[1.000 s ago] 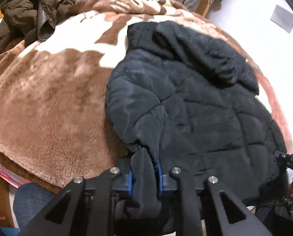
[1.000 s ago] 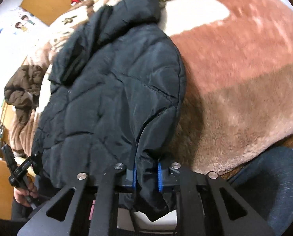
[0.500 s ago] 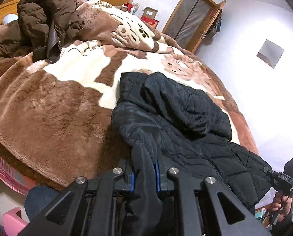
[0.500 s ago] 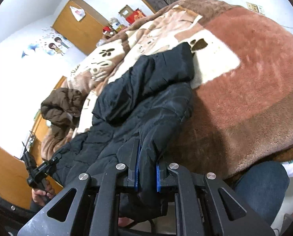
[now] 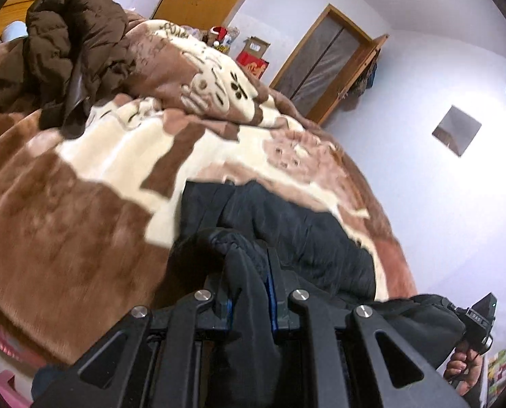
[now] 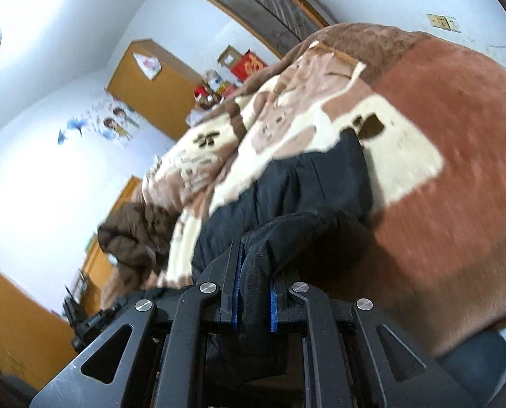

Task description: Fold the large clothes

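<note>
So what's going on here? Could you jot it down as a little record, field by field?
setting: bedroom, bed under a brown and cream blanket
garment being folded: black padded jacket, lying on the blanket
left gripper: shut on a fold of the jacket's near edge
right gripper: shut on another fold of the near edge
other clothing: brown coat heaped at the far left of the bed
background: wooden door, white walls
fold status: near edge lifted in both grippers, not yet laid over
</note>
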Demonstrator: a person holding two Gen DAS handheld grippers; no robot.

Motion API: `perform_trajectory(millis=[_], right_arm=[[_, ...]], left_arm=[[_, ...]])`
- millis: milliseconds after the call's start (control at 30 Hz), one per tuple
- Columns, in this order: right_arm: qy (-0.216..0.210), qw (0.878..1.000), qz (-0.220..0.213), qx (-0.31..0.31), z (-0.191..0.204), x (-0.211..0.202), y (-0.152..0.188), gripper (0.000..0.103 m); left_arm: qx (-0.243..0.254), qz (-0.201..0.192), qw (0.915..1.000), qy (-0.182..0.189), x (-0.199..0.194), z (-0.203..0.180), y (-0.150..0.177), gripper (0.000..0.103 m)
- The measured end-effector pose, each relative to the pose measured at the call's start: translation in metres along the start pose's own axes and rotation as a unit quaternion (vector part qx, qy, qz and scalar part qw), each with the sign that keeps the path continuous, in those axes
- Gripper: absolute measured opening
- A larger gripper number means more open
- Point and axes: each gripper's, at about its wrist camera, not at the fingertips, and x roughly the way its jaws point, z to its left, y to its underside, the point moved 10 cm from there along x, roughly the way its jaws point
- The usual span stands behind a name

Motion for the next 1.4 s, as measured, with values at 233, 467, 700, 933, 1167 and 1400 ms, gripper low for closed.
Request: perform_trajectory(millis=[233,467,700,933,1167,1400], right_arm=[[0.020,0.998,0.016,0.062,-0.011,0.072,-0.071,0.013],[0.071,0.990,0.061,0.110,-0.062,0.163,-0.106,0.016],[0.055,0.978,0.093,0.180,-0.116,0.221,-0.092,0.026],[-0.038,0.974,0.042,0.221,-0.096,0.185,-0.113,0.057],[0.012,0.997,-0.032,0.067,-0.036,0.133,-0.135,0.060],[0.110,0.982,0.034,-0.147,0.005,0.173,-0.061,0.060]], left_arm=[[-0.024,0.010,0.9996,-0.007,0.074,-0.003,-0.063,0.016],[-0.037,0.057,0.9963,-0.052,0.181,0.019,-0.087,0.017],[-0.059,0.109,0.9900,-0.067,0.261,0.050,-0.064,0.024],[-0.092,0.096,0.9911,-0.007,0.252,0.040,-0.080,0.053],[-0.087,0.018,0.9961,0.000,0.206,0.023,-0.122,0.067],[0.011,0.031,0.9993,0.019,0.193,-0.038,-0.092,0.071]])
